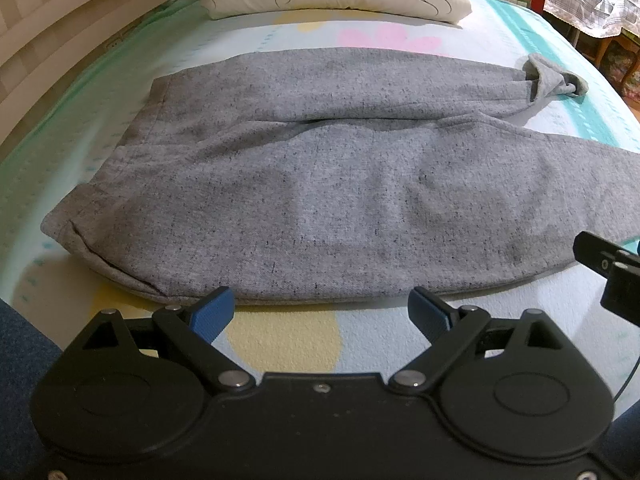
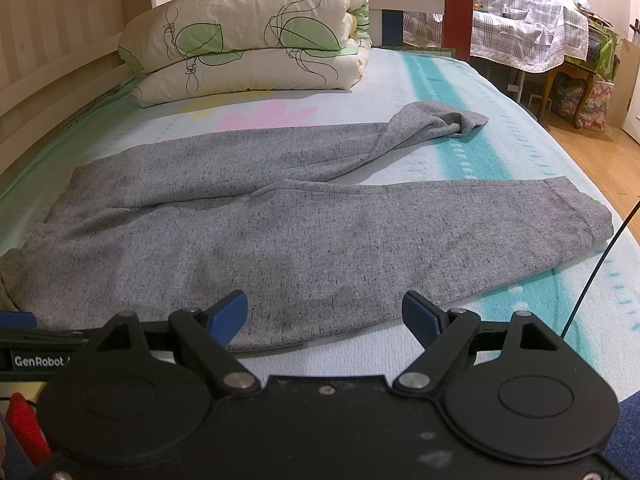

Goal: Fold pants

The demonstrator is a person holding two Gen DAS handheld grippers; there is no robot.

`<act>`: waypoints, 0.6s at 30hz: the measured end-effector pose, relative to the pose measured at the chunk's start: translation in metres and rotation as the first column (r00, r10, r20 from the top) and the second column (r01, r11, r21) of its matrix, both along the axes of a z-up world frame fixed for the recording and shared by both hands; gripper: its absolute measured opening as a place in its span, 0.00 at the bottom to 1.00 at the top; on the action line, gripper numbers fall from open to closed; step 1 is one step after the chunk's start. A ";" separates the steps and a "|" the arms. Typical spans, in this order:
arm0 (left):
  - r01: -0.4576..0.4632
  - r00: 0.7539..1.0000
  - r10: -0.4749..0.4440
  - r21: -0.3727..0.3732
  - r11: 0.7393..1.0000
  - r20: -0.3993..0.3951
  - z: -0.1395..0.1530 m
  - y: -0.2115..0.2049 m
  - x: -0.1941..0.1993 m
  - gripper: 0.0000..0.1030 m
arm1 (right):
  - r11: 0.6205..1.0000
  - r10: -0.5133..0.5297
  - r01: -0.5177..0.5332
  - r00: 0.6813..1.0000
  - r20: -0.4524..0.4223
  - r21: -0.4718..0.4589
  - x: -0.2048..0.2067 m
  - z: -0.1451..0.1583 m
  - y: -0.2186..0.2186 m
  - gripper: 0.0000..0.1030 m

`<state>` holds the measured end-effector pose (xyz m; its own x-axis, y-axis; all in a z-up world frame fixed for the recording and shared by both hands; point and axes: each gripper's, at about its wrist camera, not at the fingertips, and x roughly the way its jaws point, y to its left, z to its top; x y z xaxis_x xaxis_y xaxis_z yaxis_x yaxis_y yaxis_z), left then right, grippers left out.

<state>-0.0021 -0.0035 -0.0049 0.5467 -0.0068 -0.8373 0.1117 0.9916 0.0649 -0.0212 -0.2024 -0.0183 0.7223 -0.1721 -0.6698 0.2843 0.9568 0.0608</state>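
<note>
Grey speckled pants [image 1: 320,200] lie spread flat on the bed, waistband to the left, both legs running right. The far leg ends in a crumpled cuff [image 1: 556,80]. The pants also show in the right wrist view [image 2: 280,232], with the near leg's cuff [image 2: 580,216] flat at the right. My left gripper [image 1: 320,314] is open and empty, just short of the pants' near edge. My right gripper [image 2: 324,314] is open and empty, its fingertips at the near edge of the near leg. Part of the right gripper [image 1: 612,272] shows at the left wrist view's right edge.
The bed sheet [image 2: 500,152] is pale with teal stripes and pastel shapes. A folded quilt [image 2: 248,40] lies at the far end of the bed. A wooden rail [image 1: 60,40] runs along the left side. A covered table [image 2: 520,28] and wooden floor [image 2: 592,160] lie to the right.
</note>
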 end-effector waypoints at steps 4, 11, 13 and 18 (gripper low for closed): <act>0.002 1.000 -0.002 0.000 1.000 -0.003 0.000 0.000 0.001 0.91 | 1.000 0.000 0.000 1.000 -0.001 0.000 0.000 0.000 0.000 0.84; 0.001 1.000 -0.001 -0.004 1.000 -0.007 0.001 0.000 0.001 0.91 | 1.000 0.000 0.000 1.000 0.000 0.000 0.000 0.000 0.000 0.84; 0.002 1.000 -0.002 -0.003 1.000 -0.006 0.001 0.000 0.001 0.91 | 1.000 0.000 0.000 1.000 0.000 0.000 0.000 0.000 0.000 0.84; 0.002 1.000 -0.002 -0.003 1.000 -0.007 0.002 0.000 0.002 0.91 | 1.000 0.000 0.000 1.000 0.000 0.001 0.000 0.000 0.000 0.84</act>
<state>-0.0002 -0.0032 -0.0033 0.5405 -0.0108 -0.8413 0.1142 0.9916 0.0607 -0.0212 -0.2024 -0.0185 0.7221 -0.1715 -0.6702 0.2841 0.9568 0.0613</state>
